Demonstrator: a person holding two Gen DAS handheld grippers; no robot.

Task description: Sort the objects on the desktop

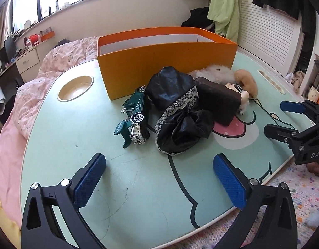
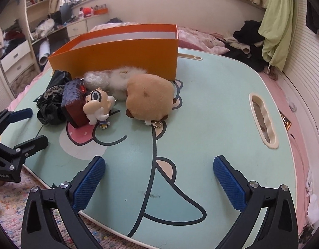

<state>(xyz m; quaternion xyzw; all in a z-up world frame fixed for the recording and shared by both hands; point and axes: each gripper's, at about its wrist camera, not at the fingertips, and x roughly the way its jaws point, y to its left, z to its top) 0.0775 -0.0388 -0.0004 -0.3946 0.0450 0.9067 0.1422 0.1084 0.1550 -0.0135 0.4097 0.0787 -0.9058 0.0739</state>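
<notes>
Both tools hang over the near edge of the mint-green worktop (image 1: 72, 149), which carries a cartoon print. The left hand-held gripper (image 1: 159, 178) has its blue pads spread wide with only bare worktop between them, and the right hand-held gripper (image 2: 159, 178) is spread the same way, holding nothing. The orange box (image 1: 165, 62) stands open-topped in the upper middle of both views. In front of it lies the clutter: a green toy car (image 1: 136, 118) at centre left of the left view, just beside a black lace-trimmed cloth (image 1: 176, 112), then a dark case (image 2: 73, 103), a small cartoon figure (image 2: 97, 105), something white and fluffy (image 2: 118, 78), perhaps a plush, and a tan plush (image 2: 149, 97).
</notes>
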